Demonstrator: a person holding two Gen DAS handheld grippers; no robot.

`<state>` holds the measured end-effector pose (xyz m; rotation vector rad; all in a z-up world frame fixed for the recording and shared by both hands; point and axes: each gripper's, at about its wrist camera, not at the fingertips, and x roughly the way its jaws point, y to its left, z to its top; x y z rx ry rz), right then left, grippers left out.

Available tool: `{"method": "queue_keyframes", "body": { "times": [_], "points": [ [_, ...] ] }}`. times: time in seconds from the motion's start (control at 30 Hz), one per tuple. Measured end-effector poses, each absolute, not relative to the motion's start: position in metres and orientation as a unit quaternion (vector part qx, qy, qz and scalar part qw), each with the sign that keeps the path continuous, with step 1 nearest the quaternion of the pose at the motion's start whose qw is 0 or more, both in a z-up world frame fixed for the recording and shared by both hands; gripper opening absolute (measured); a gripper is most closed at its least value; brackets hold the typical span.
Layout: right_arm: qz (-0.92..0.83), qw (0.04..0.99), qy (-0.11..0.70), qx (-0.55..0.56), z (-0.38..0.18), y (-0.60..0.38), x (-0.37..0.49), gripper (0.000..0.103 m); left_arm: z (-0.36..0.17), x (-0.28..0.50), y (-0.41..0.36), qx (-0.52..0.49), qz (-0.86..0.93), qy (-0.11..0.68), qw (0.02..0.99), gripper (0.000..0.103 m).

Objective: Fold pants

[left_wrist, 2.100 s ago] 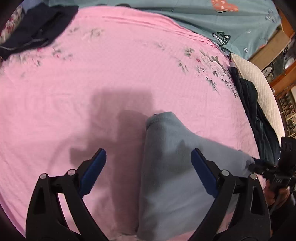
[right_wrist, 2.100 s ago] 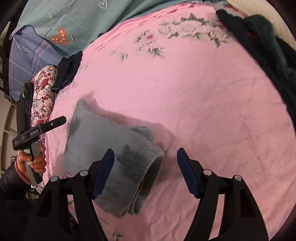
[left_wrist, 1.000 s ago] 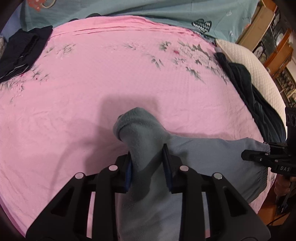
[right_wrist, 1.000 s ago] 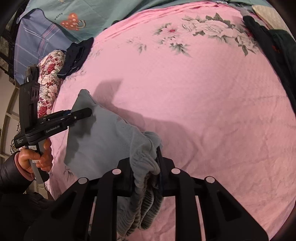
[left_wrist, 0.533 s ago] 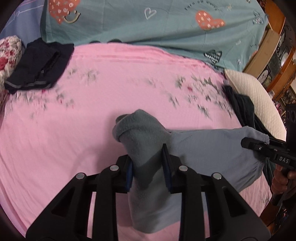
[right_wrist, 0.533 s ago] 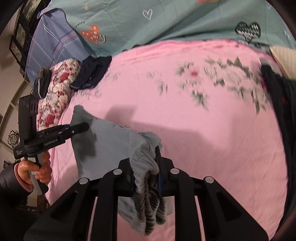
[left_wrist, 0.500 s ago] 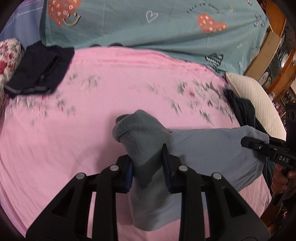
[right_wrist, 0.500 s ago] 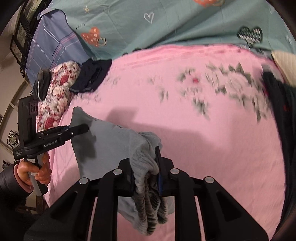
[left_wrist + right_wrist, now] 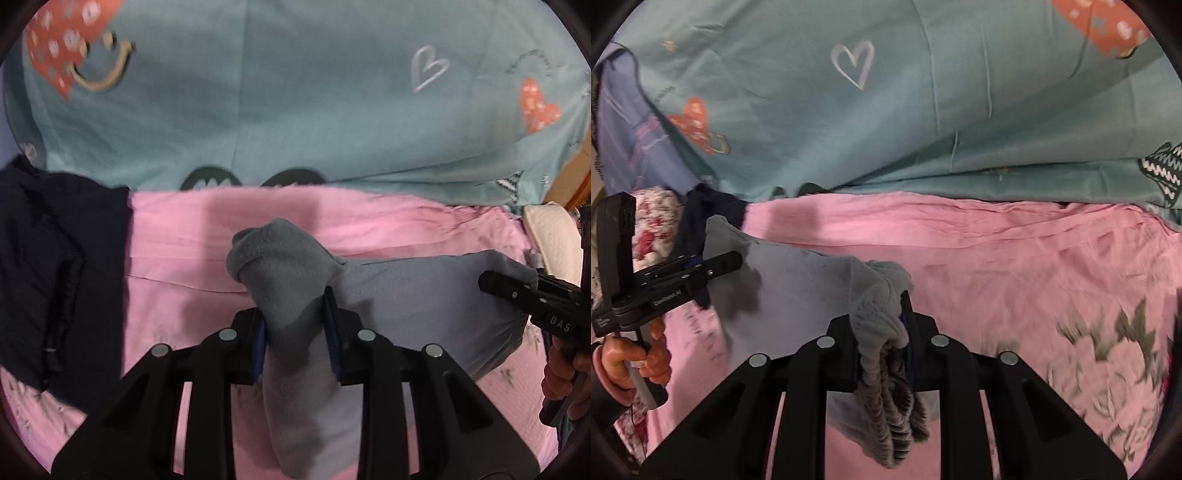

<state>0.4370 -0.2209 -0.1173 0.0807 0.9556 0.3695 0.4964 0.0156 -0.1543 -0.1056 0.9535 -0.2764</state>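
Dim warm indoor light, no glare. Heavy fisheye bend, black vignette at corners. Motion blur on floral print of pink sheet (image 9: 1108, 343) and teal quilt (image 9: 295, 92). Soft shadows fall forward onto sheet.
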Motion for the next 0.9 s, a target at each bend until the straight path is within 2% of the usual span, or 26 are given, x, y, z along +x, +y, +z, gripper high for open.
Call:
{"method": "queue_keyframes", "body": {
  "times": [0.03, 0.1, 0.17, 0.2, 0.23, 0.27, 0.3, 0.37, 0.4, 0.6, 0.9],
  "points": [
    [0.168, 0.869, 0.463, 0.034, -0.126, -0.218, 0.445, 0.018, -0.164, 0.502, 0.013, -0.042, -0.126, 0.46, 0.878, 0.033],
    [0.15, 0.869, 0.472, 0.026, -0.139, -0.215, 0.455, 0.02, -0.173, 0.509, 0.01, -0.037, -0.113, 0.46, 0.88, 0.047],
    [0.136, 0.866, 0.481, 0.017, -0.148, -0.215, 0.462, 0.025, -0.177, 0.512, 0.011, -0.035, -0.087, 0.451, 0.888, 0.068],
    [0.13, 0.864, 0.486, 0.013, -0.15, -0.216, 0.465, 0.039, -0.176, 0.513, 0.012, -0.036, -0.079, 0.448, 0.89, 0.077],
    [0.121, 0.864, 0.489, 0.004, -0.151, -0.216, 0.467, 0.059, -0.174, 0.512, 0.013, -0.036, -0.067, 0.449, 0.89, 0.082],
    [0.108, 0.863, 0.493, -0.008, -0.149, -0.216, 0.466, 0.063, -0.17, 0.51, 0.015, -0.037, -0.051, 0.45, 0.891, 0.088],
    [0.108, 0.863, 0.494, -0.011, -0.146, -0.216, 0.464, 0.068, -0.165, 0.507, 0.017, -0.039, -0.043, 0.448, 0.892, 0.089],
    [0.103, 0.866, 0.489, -0.013, -0.129, -0.219, 0.45, 0.088, -0.147, 0.495, 0.021, -0.047, -0.027, 0.441, 0.896, 0.094],
    [0.094, 0.876, 0.472, -0.017, -0.116, -0.22, 0.438, 0.102, -0.137, 0.488, 0.022, -0.048, -0.017, 0.436, 0.898, 0.096],
    [0.113, 0.906, 0.406, -0.04, -0.058, -0.206, 0.358, 0.102, -0.075, 0.425, 0.014, -0.027, 0.011, 0.393, 0.919, 0.101],
    [0.118, 0.91, 0.397, -0.016, -0.038, -0.195, 0.285, 0.102, -0.036, 0.341, -0.002, -0.017, 0.0, 0.383, 0.924, 0.101]
  ]
}}
